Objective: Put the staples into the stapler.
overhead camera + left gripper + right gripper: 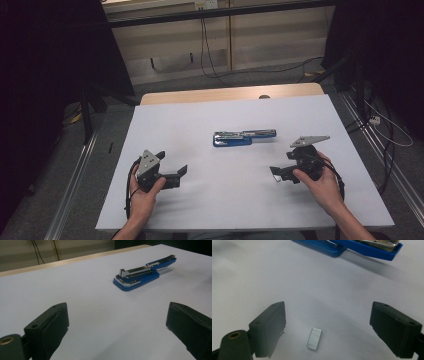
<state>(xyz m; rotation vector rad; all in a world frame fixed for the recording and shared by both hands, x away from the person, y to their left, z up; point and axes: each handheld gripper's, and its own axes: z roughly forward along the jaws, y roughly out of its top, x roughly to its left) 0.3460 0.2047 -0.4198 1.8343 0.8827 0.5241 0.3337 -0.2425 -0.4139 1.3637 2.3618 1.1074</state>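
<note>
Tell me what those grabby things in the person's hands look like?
Each hand-held gripper, left and right, is black with two chunky, blocky jaws. A grey three-cornered plate sits on top, and a black cable trails back. The forearms show no sleeves.

Lab-like recording room: white table [165, 120], dark curtains [45, 75], trailing floor cables [215, 70].

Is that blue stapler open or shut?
Open. The stapler lies flat on the table, its top arm swung out past the base, and the metal staple channel is bared.
</note>
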